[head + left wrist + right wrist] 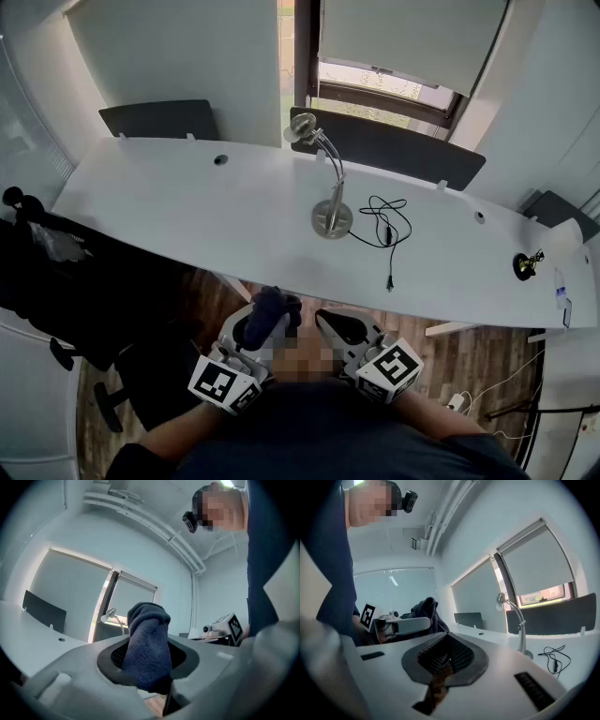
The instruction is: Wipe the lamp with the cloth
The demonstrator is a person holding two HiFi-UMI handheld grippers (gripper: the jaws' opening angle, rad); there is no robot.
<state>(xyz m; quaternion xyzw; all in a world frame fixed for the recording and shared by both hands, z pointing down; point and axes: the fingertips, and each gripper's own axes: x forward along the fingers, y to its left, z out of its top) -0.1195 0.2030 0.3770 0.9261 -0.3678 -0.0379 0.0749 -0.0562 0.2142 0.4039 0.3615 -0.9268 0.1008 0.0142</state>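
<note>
White long surface [187, 216]: one silver gooseneck lamp [332, 218], one black cable [386, 225] | left tool [147, 663]: clamped on one dark blue cloth [149, 639] | right tool [443, 660]: closed, empty

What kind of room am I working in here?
Probably an office: a long white desk with cable ports, dark divider screens along its far edge, and roller blinds over the window.
</note>
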